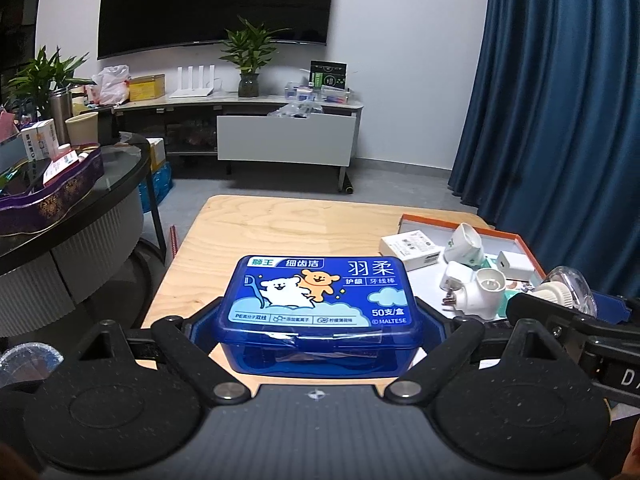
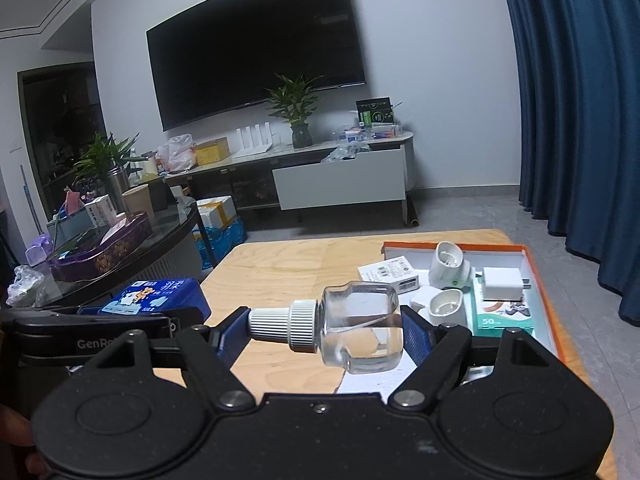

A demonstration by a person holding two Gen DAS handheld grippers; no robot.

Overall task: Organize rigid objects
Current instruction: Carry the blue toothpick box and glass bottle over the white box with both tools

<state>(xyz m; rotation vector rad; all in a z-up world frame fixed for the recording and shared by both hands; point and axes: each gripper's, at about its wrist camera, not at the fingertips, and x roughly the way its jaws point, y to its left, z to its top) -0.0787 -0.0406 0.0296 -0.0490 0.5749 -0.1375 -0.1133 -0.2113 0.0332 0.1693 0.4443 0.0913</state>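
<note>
Both grippers are the same chunky build, matte black plastic with a faint speckle. The left gripper [image 1: 318,320] has two big round discs on its body, silver pivot screws and angled linkage arms running out to blue ribbed pads. The right gripper [image 2: 320,330] matches it, and the left one's side carries white lettering starting "GenRo", the rest hidden.

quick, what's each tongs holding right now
Left tongs: shut on the blue plastic floss-pick box.
Right tongs: shut on the clear glass bottle with white ribbed cap.
</note>
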